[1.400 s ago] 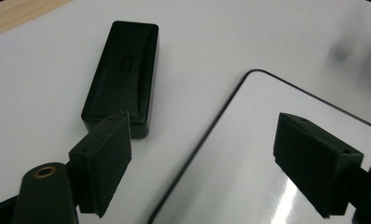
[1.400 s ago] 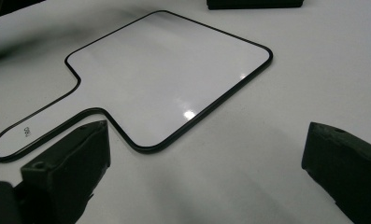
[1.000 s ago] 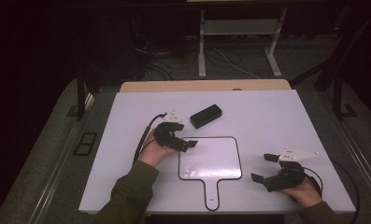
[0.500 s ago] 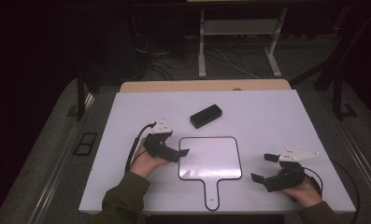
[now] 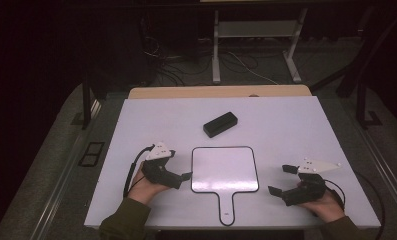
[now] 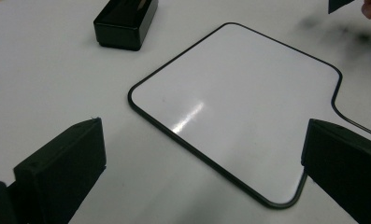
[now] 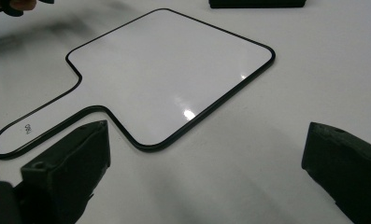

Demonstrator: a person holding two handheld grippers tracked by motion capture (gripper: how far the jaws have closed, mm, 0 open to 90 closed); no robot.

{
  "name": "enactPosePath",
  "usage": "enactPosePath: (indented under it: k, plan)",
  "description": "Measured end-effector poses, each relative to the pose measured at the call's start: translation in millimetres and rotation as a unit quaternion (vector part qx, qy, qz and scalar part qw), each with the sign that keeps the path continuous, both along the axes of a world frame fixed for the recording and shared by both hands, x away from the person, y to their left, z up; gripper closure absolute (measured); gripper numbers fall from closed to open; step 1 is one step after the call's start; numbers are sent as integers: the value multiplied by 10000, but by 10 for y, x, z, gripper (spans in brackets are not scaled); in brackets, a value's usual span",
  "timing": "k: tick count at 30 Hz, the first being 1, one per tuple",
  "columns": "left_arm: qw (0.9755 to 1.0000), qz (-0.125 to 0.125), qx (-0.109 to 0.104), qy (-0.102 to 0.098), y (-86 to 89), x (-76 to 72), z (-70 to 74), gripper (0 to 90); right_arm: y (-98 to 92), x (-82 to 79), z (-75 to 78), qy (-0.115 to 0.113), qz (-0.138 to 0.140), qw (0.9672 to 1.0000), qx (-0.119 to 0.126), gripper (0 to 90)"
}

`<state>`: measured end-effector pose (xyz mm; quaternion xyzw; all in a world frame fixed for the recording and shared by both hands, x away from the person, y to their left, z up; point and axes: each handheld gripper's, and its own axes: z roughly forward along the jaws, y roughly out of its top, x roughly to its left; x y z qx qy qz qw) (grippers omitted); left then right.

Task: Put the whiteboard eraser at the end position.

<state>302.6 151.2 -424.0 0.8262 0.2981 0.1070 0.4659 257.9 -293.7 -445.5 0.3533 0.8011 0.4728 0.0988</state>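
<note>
A white paddle-shaped board [image 5: 225, 169] with a thin black rim lies flat near the front middle of the white desk [image 5: 306, 130]. Its long axis runs from the desk's far side toward the person, with the squarish panel farther away and the narrow rounded handle [image 5: 227, 207] pointing back at the front edge, between the two forearms. In the high view the left tongs [image 5: 182, 178] sit just beside the panel's left edge, low on the desk, aimed to the right at the board; their jaws have just been opening and now stand spread wide with nothing between them, and in the left gripper view the board's near corner [image 6: 248, 121] lies on the desk ahead of the gap. The right tongs [image 5: 280, 181] rest near the panel's lower right corner, a little apart from it, aimed left, also spread and holding nothing; the right gripper view looks across the board [image 7: 169, 74] and its handle. A small black block [image 5: 220, 124] lies on the desk beyond the panel's far edge, clear of it, turned at a slant. Nothing lies between either pair of tongs and the board.
</note>
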Motion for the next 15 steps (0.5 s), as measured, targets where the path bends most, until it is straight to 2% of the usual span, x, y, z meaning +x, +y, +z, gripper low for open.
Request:
enactPosePath:
  k: [3, 5, 15]
  plan:
    - [10000, 26, -19, -63, 55, -61, -1, 0, 7, -2, -1, 8, 10, 10000, -8, 3]
    - [9999, 42, -93, -69, 89, -97, -10, 0, 9, -1, -2, 12, 5, 10000, -10, 3]
    - [9998, 87, -176, -91, 215, -221, -42, 0, 12, -1, -5, 28, 0, 10000, -28, 3]
